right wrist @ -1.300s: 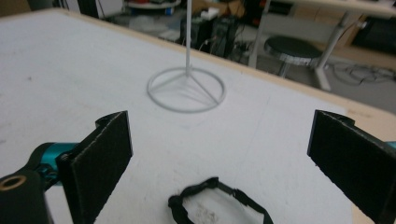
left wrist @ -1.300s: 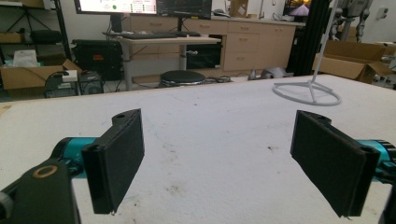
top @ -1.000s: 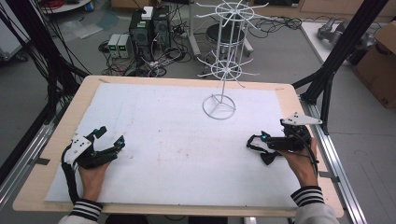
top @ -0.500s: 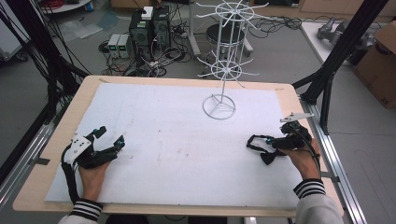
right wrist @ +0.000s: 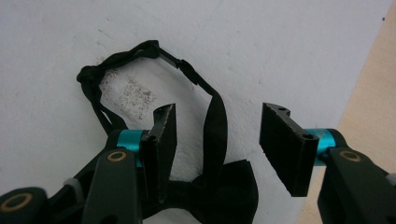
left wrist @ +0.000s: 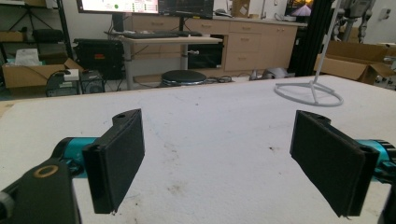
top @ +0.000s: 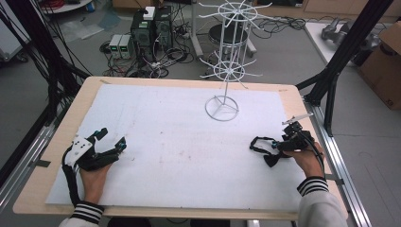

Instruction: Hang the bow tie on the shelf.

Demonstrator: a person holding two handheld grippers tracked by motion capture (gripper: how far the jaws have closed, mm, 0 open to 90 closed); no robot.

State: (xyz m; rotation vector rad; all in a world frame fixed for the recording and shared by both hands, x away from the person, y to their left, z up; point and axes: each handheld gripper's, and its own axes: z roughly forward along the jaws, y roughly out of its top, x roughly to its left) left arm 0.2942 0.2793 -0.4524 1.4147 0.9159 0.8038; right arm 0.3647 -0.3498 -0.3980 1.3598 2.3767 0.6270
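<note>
Black bow tie flat on white mat of tabletop, at about 4 o'clock on the mat, near the right edge. Sits directly in front of right hand-held gripper, at its 9 o'clock in high view. In right gripper view, bow tie right under the jaws: knot and wings at 6 o'clock between jaw bases, one strap running up through the gap, strap loop spreading to 11 o'clock beyond the tips. Left jaw overlaps the strap; contact cannot be told. Right hand-held gripper jaws apart, not clamped on anything. Right hand holding it from behind, striped cuff at 5 o'clock.

Left hand-held gripper at about 8 o'clock on the mat, well apart from bow tie. In left gripper view, left hand-held gripper jaws wide apart, only bare stained mat between. White wire rack standing at 1 o'clock on the mat, ring base seen far off in left gripper view.

Versus half a second ago: right hand-held gripper tipped further over, grey plate now edge-on. Bow tie in same spot. Left hand-held gripper and wire rack unchanged.
</note>
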